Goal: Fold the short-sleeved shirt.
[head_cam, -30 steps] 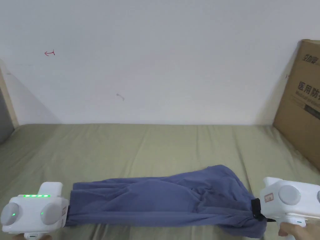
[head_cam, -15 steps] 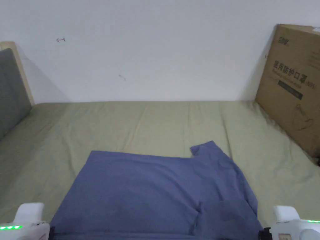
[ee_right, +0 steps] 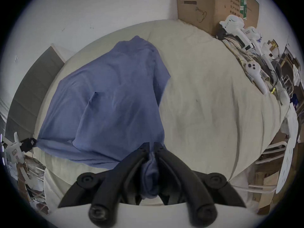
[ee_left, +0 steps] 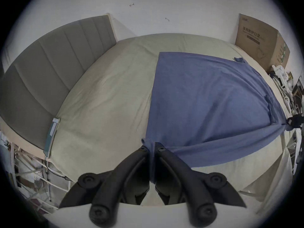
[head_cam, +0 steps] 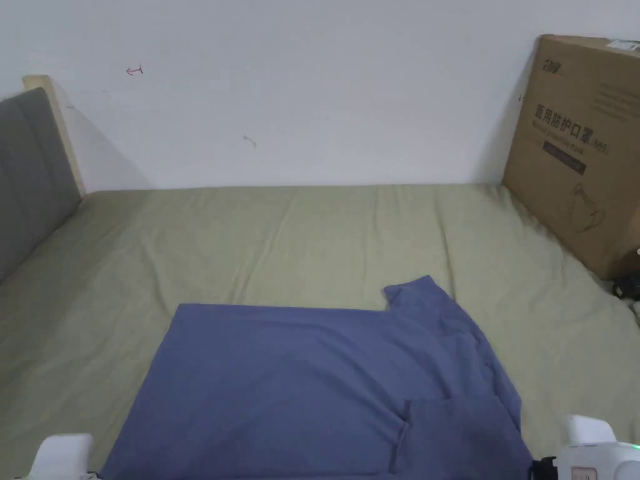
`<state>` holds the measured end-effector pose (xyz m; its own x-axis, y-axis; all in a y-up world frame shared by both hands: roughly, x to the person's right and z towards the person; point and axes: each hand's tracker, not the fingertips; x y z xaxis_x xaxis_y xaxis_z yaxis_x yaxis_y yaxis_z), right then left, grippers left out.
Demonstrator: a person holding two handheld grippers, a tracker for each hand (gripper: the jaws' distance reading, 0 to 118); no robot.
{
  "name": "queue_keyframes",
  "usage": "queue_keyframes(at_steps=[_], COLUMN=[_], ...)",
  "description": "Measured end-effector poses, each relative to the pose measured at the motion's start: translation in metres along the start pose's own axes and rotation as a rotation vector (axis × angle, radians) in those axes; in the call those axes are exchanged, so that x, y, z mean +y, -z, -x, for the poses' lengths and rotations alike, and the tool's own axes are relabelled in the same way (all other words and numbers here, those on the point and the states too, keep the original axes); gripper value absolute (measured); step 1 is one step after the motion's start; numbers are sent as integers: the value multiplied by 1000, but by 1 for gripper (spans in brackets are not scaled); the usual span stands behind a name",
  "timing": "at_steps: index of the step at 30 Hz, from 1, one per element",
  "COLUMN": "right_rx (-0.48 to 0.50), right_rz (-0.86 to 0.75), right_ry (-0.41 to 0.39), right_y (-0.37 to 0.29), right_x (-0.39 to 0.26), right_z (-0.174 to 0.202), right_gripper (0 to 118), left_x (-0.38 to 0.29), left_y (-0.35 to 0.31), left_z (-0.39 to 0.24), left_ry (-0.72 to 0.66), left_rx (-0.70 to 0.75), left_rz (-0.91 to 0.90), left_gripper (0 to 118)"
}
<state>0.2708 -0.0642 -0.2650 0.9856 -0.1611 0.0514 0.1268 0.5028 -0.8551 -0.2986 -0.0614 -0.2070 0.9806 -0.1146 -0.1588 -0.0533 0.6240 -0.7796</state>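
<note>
Spread out now where a second ago it was bunched into a long roll between the two tools, the blue shirt lies opened over the olive-green bed sheet, its near edge pulled taut along the front of the bed. Nearest me, the left gripper has its jaws pinched together on the shirt's near left corner, a thin strip of fabric running down between them — and the right gripper is clamped the same way on the near right corner, a thicker wad of cloth bunched in its throat. From the left gripper view the right one shows at the far end of the stretched hem. Farther in, a sleeve pokes out at the shirt's far right corner, flat on the sheet. Beyond that, a grey padded headboard stands at the left, a cardboard box at the right against the white wall.
</note>
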Motion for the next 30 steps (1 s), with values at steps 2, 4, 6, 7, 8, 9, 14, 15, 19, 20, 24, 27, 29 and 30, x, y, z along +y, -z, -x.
queue_keyframes(at_steps=[2, 4, 6, 7, 8, 9, 14, 15, 19, 20, 24, 27, 29, 30], right_rx=[7, -7, -42, -44, -46, -38, 17, 31, 70, 72, 70, 86, 85, 85], right_rz=[-10, -15, -40, -46, -59, -69, -118, -127, -108, -97, -73, -67, -64, -59], right_ry=[-4, -7, -26, -26, -26, -28, -43, -53, -90, -98, -90, -70, -73, -77], right_y=[-1, -3, -9, -13, -19, -24, -45, -47, -38, -35, -23, -21, -19, -19], right_x=[0, -3, -6, -7, -8, -8, -12, -14, -25, -28, -35, -35, -35, -34], right_z=[0, 3, 1, 0, 0, 0, 10, 13, 25, 27, 33, 34, 35, 35], right_gripper=[6, 36, 67, 69, 69, 69, 50, 22, 0, 0, 0, 0, 0, 0], left_x=[0, 0, -1, -1, -1, -1, -7, -11, -38, -44, -60, -58, -53, -50], left_y=[0, -2, -7, -12, -19, -28, -57, -62, -62, -62, -53, -45, -40, -37], left_z=[0, 0, 5, 6, 7, 8, 9, 9, 0, -1, 2, 13, 19, 21], left_ry=[3, 0, -27, -36, -42, -43, -84, -91, -74, -73, -98, -135, -165, -176], left_rx=[3, -1, -23, -46, -60, -68, -160, -182, -163, -165, -163, -139, -145, -145], left_rz=[-13, -10, -4, -10, -27, -48, -112, -110, -61, -44, -22, -21, -17, -28], left_gripper=[7, 51, 104, 109, 106, 107, 33, 4, 0, 0, 0, 47, 101, 105])
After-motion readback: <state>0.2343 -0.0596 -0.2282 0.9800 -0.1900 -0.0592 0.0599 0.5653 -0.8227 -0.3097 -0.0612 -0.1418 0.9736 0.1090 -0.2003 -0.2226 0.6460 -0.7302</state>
